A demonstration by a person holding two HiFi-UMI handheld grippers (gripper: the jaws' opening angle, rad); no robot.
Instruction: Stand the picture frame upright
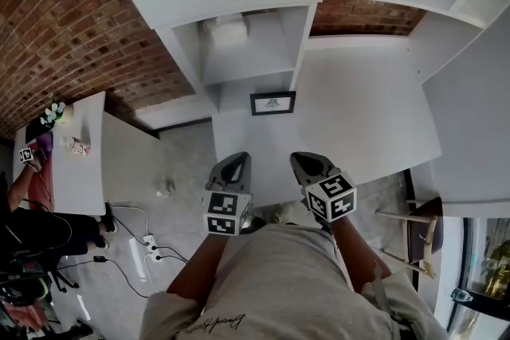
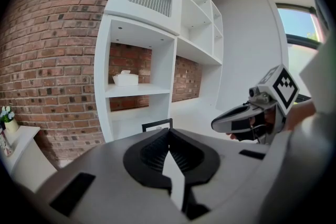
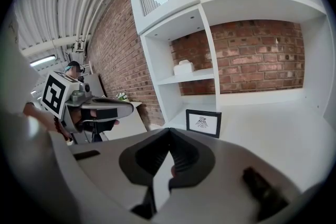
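A small black picture frame (image 1: pixel 272 103) with a white print stands upright on the white counter (image 1: pixel 366 115), at the foot of the shelf unit's divider. It also shows in the left gripper view (image 2: pixel 157 125) and in the right gripper view (image 3: pixel 203 123). Both grippers hover side by side well short of it, over the counter's near edge. The left gripper (image 1: pixel 231 163) (image 2: pixel 168 131) is shut with nothing in it. The right gripper (image 1: pixel 307 162) (image 3: pixel 169 131) is shut and empty too. Each gripper shows in the other's view: the right gripper (image 2: pixel 216 124), the left gripper (image 3: pixel 128 107).
A white tissue box (image 1: pixel 227 29) sits on a shelf above the frame. A brick wall (image 1: pixel 72 28) lies behind and to the left. A white side table (image 1: pixel 80 163) with flowers stands at the left, cables and a power strip (image 1: pixel 147 244) lie on the floor, and a chair (image 1: pixel 422 231) stands at the right.
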